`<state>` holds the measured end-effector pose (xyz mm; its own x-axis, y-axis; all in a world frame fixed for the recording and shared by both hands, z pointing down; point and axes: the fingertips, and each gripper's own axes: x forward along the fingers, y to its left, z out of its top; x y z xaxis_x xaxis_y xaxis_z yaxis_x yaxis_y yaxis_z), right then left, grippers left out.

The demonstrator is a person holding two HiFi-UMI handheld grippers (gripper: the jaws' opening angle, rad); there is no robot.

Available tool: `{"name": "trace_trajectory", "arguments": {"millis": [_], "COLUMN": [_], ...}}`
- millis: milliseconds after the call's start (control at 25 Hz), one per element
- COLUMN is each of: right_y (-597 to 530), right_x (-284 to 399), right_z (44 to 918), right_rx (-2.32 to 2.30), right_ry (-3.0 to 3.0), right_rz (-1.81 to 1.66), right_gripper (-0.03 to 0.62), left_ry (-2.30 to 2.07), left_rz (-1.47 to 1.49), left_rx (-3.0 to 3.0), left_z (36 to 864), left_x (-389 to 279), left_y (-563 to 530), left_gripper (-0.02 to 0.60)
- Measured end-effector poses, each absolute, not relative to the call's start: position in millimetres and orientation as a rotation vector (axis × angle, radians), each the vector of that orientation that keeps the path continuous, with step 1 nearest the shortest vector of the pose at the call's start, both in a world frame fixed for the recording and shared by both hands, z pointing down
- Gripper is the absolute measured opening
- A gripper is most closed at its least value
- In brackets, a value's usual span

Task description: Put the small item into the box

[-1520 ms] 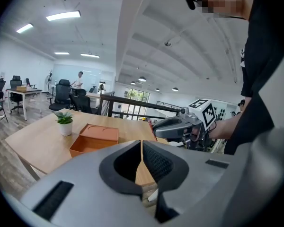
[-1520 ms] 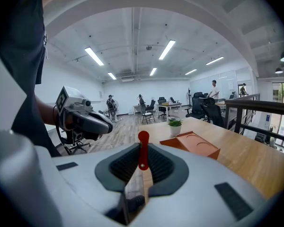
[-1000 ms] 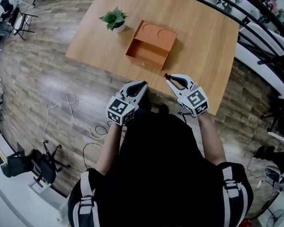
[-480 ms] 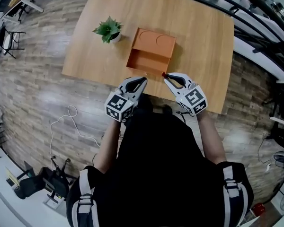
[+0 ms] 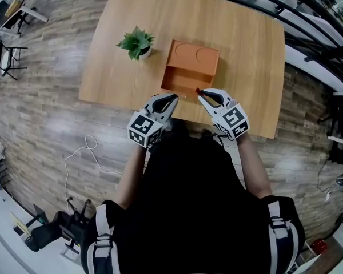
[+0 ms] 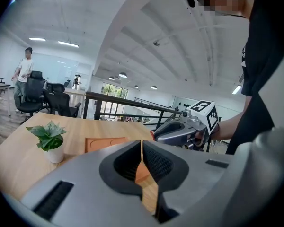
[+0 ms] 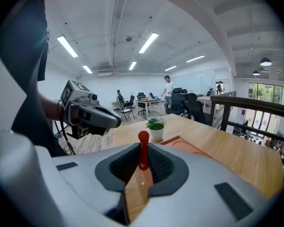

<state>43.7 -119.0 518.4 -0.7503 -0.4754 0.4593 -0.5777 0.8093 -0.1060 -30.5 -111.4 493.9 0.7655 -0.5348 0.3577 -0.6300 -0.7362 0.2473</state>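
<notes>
An orange box (image 5: 191,67) lies open on the wooden table (image 5: 246,44); its tray part faces me and its lid part lies behind. My right gripper (image 5: 199,92) hovers at the box's near right corner, shut on a small red item (image 7: 143,151) with a round head that sticks up between the jaws. My left gripper (image 5: 172,99) is level with it, just short of the box's near edge, shut with nothing in it (image 6: 141,148). Each gripper shows in the other's view: the right gripper (image 6: 179,131) and the left gripper (image 7: 92,116).
A small potted plant (image 5: 137,43) stands on the table left of the box, also in the gripper views as a plant (image 6: 49,140) (image 7: 155,126). A black railing (image 5: 308,24) runs past the table's right side. Office chairs and a person (image 6: 23,72) are far off.
The table and box have come nearer to both grippers: the jaw tips, earlier short of the table's near edge, now reach the box's near side. The red item stays held.
</notes>
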Motion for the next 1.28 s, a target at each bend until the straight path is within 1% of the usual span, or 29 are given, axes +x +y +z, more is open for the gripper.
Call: {"name": "trace_trajectory", "arguments": {"millis": [240,440,720,1280], "right_y": [-125.4,-134.7,-147.7,-167.6], "right_x": [22.5,13.5,11.8,15.2], "right_z": [521.4,530.4,550.3,592.8], "right_rx": [0.842,0.903,0.934,0.823], "right_ry": [-2.547,-2.503,-2.449,-2.397], "right_rz": [0.336,0.339,0.373,0.441], "right_gripper": [0.066,0.066,0.066,0.066], "left_ry": [-0.846,-0.754,-0.696,-0.774], "left_rz": [0.381,0.418,0.427,0.399], "left_rx": [2.619,2.646,2.658,2.605], "left_z": [496.4,500.7,502.4,516.1], "left_x": [-56.4,-65.7,-68.2,-66.7], "left_y": [-117.8,-122.8,-140.8,-175.5], "left_gripper": [0.028,0.028,0.028,0.028]}}
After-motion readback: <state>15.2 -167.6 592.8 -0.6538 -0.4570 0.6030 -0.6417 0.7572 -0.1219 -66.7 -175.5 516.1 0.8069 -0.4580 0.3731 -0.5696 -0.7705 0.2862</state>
